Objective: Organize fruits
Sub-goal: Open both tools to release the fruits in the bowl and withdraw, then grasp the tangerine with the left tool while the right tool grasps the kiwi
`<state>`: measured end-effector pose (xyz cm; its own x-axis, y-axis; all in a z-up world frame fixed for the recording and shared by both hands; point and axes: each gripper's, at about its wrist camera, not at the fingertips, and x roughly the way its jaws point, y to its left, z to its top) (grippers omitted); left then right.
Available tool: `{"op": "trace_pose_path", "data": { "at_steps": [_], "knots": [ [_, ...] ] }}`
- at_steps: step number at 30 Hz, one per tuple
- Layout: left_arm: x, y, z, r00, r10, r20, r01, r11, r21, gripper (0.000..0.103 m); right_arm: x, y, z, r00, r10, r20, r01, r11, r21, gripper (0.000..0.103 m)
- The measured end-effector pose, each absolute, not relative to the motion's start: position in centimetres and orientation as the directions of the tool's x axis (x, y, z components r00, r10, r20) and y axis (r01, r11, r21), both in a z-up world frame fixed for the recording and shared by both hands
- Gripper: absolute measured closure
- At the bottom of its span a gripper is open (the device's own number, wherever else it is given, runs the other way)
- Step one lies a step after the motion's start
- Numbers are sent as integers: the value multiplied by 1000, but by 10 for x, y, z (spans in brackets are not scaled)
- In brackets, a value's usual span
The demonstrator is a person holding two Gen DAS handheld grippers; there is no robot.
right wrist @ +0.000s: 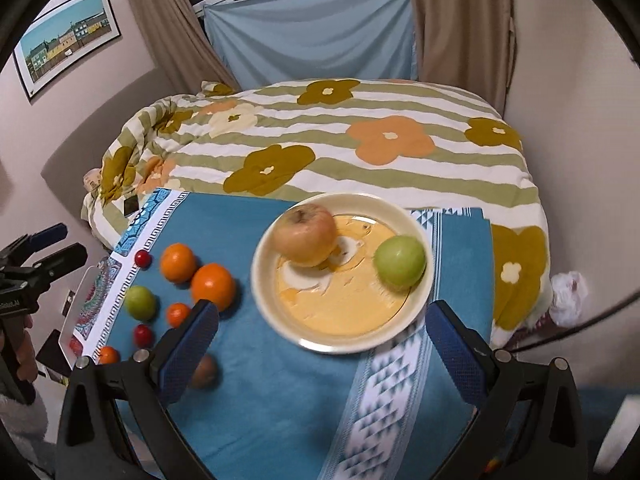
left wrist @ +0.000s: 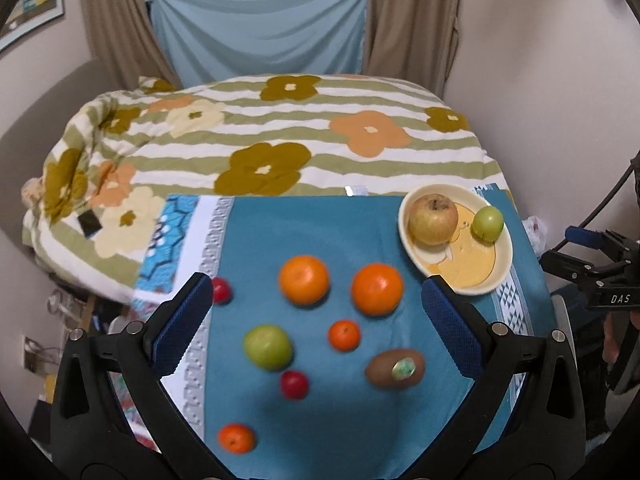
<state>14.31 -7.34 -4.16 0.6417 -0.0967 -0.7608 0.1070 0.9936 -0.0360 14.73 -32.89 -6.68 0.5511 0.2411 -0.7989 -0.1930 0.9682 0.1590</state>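
Observation:
A cream plate (left wrist: 500, 276) (right wrist: 280, 320) on the blue cloth holds a large yellow-red apple (left wrist: 433, 219) (right wrist: 306, 235) and a small green apple (left wrist: 487, 223) (right wrist: 400, 263). Loose on the cloth lie two oranges (left wrist: 304, 279) (left wrist: 377, 289), a green apple (left wrist: 267, 346), small mandarins (left wrist: 344, 335) (left wrist: 236, 438), a kiwi (left wrist: 395, 368) and red fruits (left wrist: 294, 385) (left wrist: 221, 290). My left gripper (left wrist: 316, 324) is open and empty above the loose fruit. My right gripper (right wrist: 322, 340) is open and empty, jaws either side of the plate's near rim.
The blue cloth (left wrist: 320, 224) lies on a table against a bed with a flowered striped blanket (left wrist: 280, 140). The right gripper shows at the right edge of the left wrist view (left wrist: 600, 280). A wall rises on the right (right wrist: 580, 120).

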Motion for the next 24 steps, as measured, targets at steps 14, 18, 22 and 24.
{"op": "trace_pose_path", "data": {
  "at_steps": [14,18,22,24],
  "knots": [
    [64,27,-65,630,-63,-774,42,998,-48,0,83,-248,-81,568,193,-800,-134,981,141,0],
    [53,41,-92,609,-62,-791,33,998,-53,0,75,-227,-102,556,172,-813,-108,985,135,0],
    [44,43,-119,601,-57,-797,19,998,-57,0,71,-212,-122,546,148,-825,-103,989,109,0],
    [40,40,-136,596,-58,-801,12,998,-63,0,68,-205,-133,548,130,-826,-109,991,84,0]
  ]
}}
